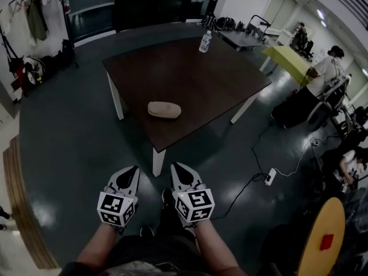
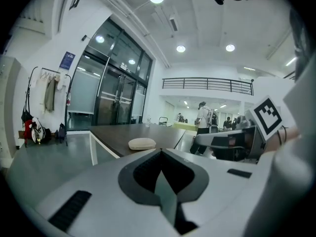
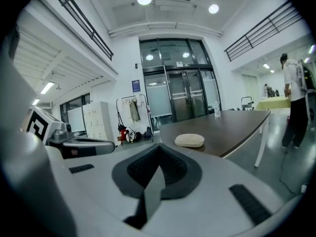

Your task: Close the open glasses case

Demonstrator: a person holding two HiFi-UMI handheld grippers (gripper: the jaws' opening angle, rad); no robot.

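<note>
Nearest, the left gripper (image 1: 133,171) and right gripper (image 1: 176,168) sit side by side, jaws pressed together, holding nothing. Beyond, a beige glasses case (image 1: 164,110) lies near the front corner of the dark worktop (image 1: 201,79), well apart from both.

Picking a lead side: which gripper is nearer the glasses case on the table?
Right, narrowly. The right gripper sits short of the glasses case, almost straight in line with it; the left gripper is equally far back but offset more to the side.
</note>
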